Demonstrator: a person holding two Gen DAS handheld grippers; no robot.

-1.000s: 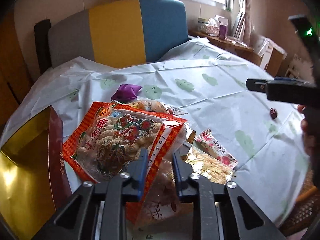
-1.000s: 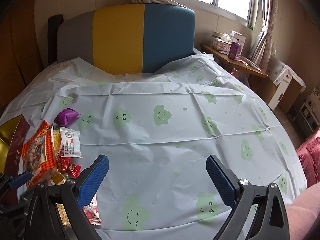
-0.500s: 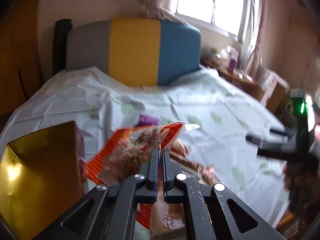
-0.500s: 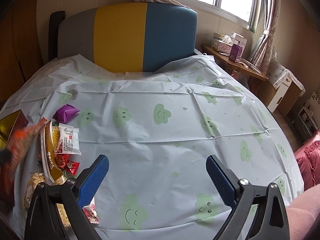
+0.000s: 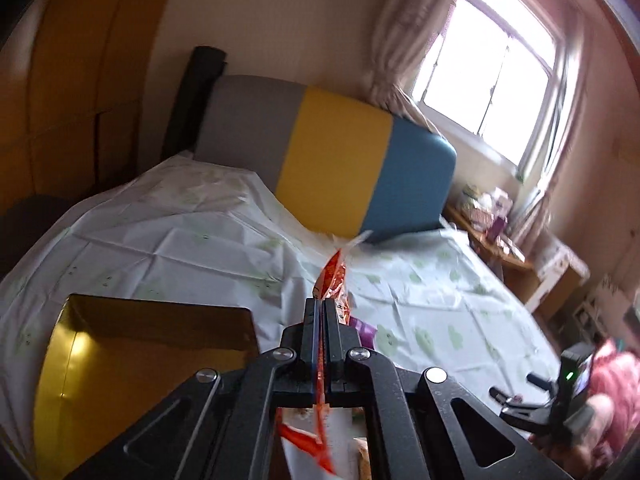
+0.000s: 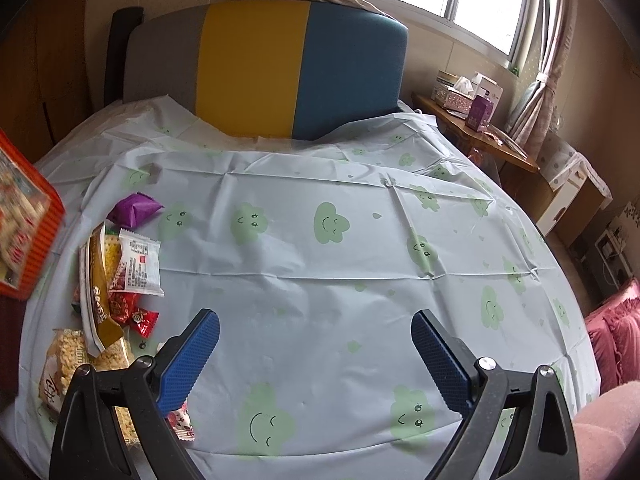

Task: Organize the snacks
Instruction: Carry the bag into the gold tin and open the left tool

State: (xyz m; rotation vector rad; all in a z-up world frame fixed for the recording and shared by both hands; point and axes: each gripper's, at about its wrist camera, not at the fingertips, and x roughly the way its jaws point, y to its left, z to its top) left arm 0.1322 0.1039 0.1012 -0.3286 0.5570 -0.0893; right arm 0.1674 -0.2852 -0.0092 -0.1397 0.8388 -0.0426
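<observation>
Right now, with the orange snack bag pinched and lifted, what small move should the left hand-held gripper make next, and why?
Probably swing it left and lower the bag into the gold box. The left hand-held gripper is shut on the orange snack bag, which hangs clear of the tablecloth, and the box stands open just beside it. The right hand-held gripper is open and holds nothing.

Tricolour headboard (image 6: 264,68), smiley-cloud sheet (image 6: 320,272)
</observation>
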